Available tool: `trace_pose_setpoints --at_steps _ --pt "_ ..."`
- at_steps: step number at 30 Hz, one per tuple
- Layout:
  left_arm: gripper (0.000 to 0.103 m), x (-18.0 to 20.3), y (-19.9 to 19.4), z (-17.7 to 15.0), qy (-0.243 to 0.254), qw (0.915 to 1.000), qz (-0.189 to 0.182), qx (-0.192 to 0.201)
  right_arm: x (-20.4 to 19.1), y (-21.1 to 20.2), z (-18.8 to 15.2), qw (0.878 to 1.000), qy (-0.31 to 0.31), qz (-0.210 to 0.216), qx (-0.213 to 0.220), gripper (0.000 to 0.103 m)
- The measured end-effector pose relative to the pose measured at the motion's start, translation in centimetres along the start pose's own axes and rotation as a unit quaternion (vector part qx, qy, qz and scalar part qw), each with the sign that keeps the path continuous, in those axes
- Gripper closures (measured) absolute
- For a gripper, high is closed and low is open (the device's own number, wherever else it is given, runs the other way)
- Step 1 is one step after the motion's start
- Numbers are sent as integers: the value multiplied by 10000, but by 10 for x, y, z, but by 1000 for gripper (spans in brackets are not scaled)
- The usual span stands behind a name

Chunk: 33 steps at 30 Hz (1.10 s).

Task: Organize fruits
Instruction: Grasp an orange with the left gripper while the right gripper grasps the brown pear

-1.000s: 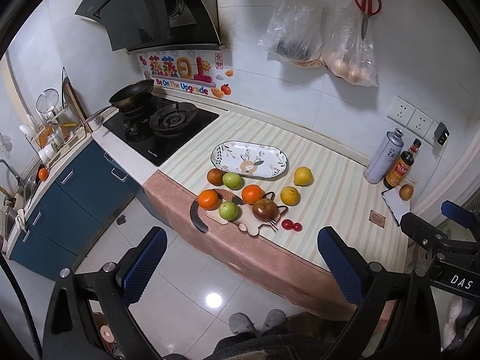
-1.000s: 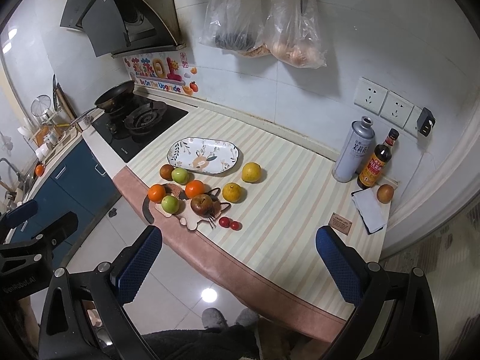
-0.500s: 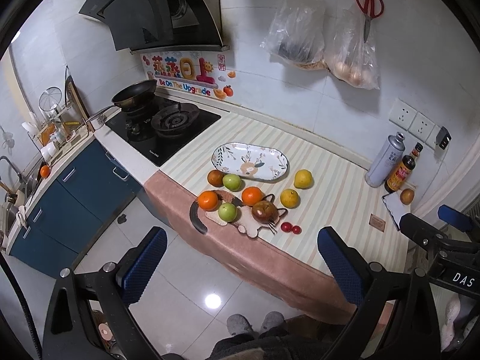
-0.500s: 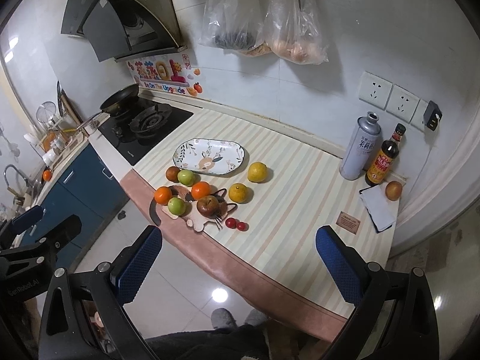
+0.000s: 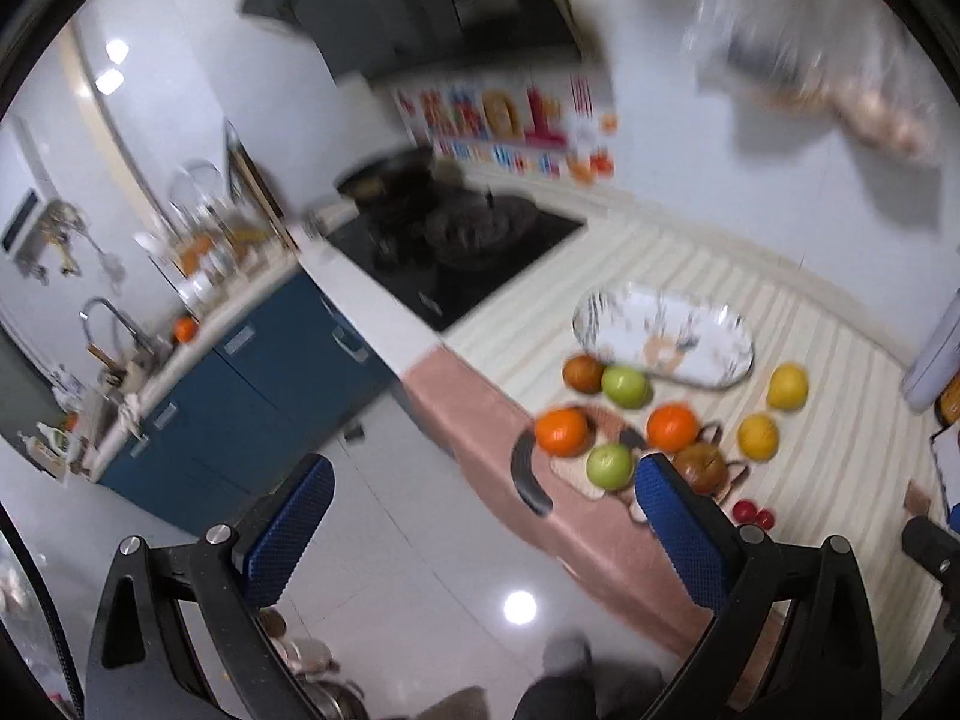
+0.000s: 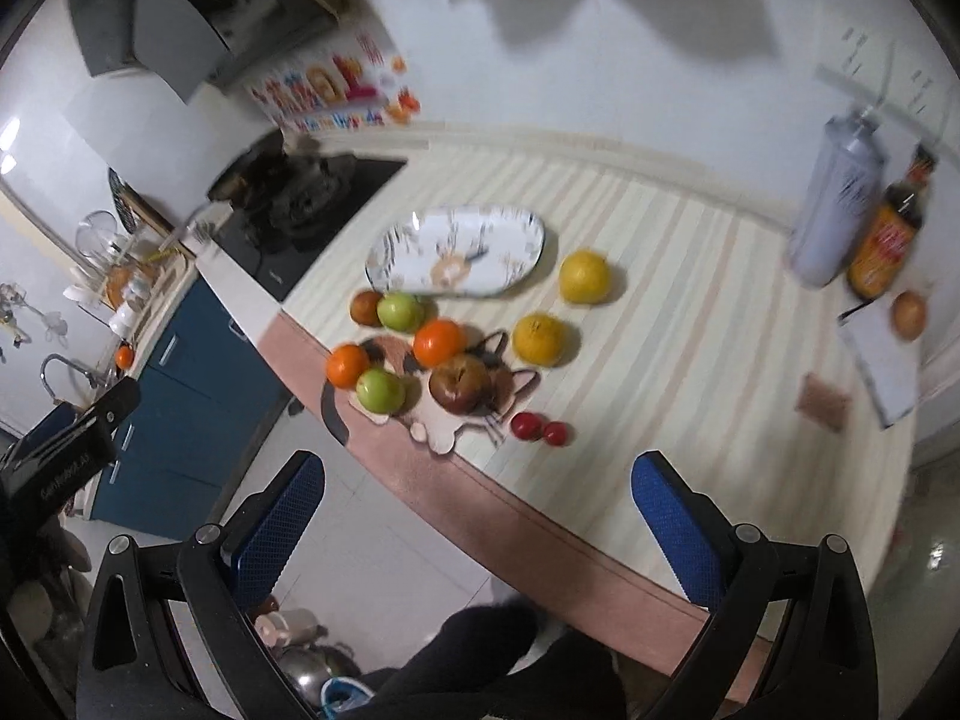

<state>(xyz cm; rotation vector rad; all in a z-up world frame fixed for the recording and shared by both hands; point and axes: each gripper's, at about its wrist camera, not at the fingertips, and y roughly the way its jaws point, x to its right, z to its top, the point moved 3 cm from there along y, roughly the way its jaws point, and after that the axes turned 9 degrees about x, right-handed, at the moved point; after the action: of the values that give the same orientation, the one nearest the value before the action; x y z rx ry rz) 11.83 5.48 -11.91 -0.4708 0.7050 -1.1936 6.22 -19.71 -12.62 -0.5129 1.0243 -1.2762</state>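
Our striped desk (image 5: 690, 258) looks blurred from the left wrist, left tool (image 5: 480, 516) gaping, empty. From the right wrist, fruits (image 6: 441, 343) crowd beside the plate (image 6: 516, 222); right tool (image 6: 474, 513) gapes too. A careless reach could roll them off the edge.

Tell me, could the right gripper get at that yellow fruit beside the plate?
Probably yes: the right gripper is open and the yellow fruit stands apart from the plate, nothing above it.

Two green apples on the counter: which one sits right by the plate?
The green apple touching the brown fruit, just below the plate rim. The other green apple sits nearer the counter edge, beside an orange.
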Motion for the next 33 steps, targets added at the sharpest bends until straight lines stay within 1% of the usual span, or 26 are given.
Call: trace_pose_setpoints --at_steps 4,6,7,8,9,10,12,14,15,16,19,21,22,26,27,28,30,31,32,33 --pt "0 1 81 -6 122 9972 -129 -727 -4 75 -3 9991 154 -87 -391 0" --pt "0 3 121 -12 128 9930 -314 -1131 -6 108 -3 9981 260 -189 -534 0" --pt "0 4 146 -14 78 9891 -492 -1389 -7 125 -2 9973 341 -231 -616 0" --pt "1 5 159 -16 36 9861 -592 -1549 -9 139 -2 9966 399 -257 -673 1" --pt "5 7 177 -19 -14 9817 -723 -1760 -9 154 -1 9958 447 -309 -735 1" --pt "9 13 201 -23 -61 9750 -921 -2021 -9 172 0 9946 508 -383 -826 2" --pt "13 18 232 -27 -115 9649 -1129 -2368 -8 197 0 9920 662 -440 -979 3" --pt "13 27 261 -33 -187 9523 -1367 -2722 -5 218 -1 9888 837 -504 -1129 3" --pt "13 31 272 -36 -176 9484 -1418 -2832 -5 230 -2 9873 907 -530 -1191 3" --pt "13 35 280 -37 -129 9451 -1497 -2902 -5 232 -4 9862 939 -541 -1252 3" --pt "13 47 303 -38 12 9395 -1623 -3017 -7 249 -6 9834 963 -625 -1404 3" --pt "13 58 312 -42 133 9340 -1693 -3142 -8 261 -7 9815 993 -667 -1495 4" --pt "13 62 315 -44 178 9317 -1724 -3193 -8 264 -7 9809 1000 -674 -1526 6" --pt "13 77 319 -48 407 9278 -1771 -3258 -7 281 -7 9781 1026 -702 -1667 10" --pt "15 80 319 -49 479 9274 -1761 -3267 -8 286 -7 9776 1005 -702 -1709 12" --pt "25 83 319 -50 535 9270 -1766 -3265 -9 290 -7 9774 976 -691 -1743 16" --pt "33 91 319 -52 597 9257 -1828 -3258 -11 297 -7 9767 903 -672 -1830 23" --pt "39 94 317 -53 613 9250 -1849 -3262 -13 299 -6 9768 896 -604 -1846 28" --pt "41 97 316 -53 620 9243 -1882 -3261 -15 300 -5 9772 894 -548 -1847 32" --pt "41 99 314 -52 655 9255 -1858 -3236 -16 301 -5 9764 835 -617 -1892 32"
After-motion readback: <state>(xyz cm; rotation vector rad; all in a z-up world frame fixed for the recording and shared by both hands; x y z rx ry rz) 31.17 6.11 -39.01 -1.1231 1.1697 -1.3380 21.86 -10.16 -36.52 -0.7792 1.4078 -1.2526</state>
